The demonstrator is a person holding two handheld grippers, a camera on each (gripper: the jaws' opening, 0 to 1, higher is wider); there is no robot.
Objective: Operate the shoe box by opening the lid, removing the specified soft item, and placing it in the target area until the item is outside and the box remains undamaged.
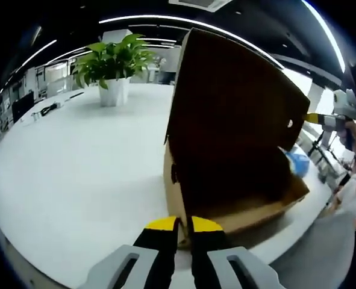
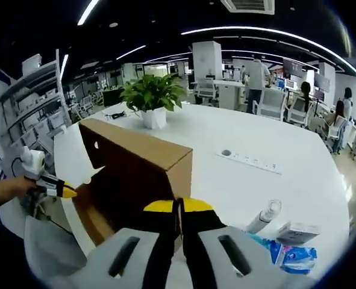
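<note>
white surface (image 1: 75, 174) runs wide in both views, curving off toward 9 o'clock in the left gripper view.

shoe box (image 1: 238, 198), brown cardboard, sits on the surface at centre in the left gripper view. its lid (image 1: 232, 102) stands raised, dark inside face toward the camera, from 12 to 3 o'clock. the box interior is in shadow; cannot tell the soft item inside.

in the right gripper view the same box (image 2: 135, 174) shows from the other side, at centre to 8 o'clock, plain cardboard.

potted plant (image 1: 114, 66), green leaves in a white pot, stands on the surface at 11 o'clock, well apart from the box.

left claw (image 1: 184, 226) at 6 o'clock, yellow tips pressed together at the near edge of the box; cannot tell if cardboard is pinched between them.

right claw (image 2: 178, 208) at 6 o'clock, yellow tips pressed together just at the box wall; a pinch on it cannot be told.

blue-and-white packet (image 2: 289, 253) lies at 4 o'clock, a small white bottle (image 2: 263, 218) near it.

power strip (image 2: 250, 161) lies on the surface at 2 o'clock.
</note>
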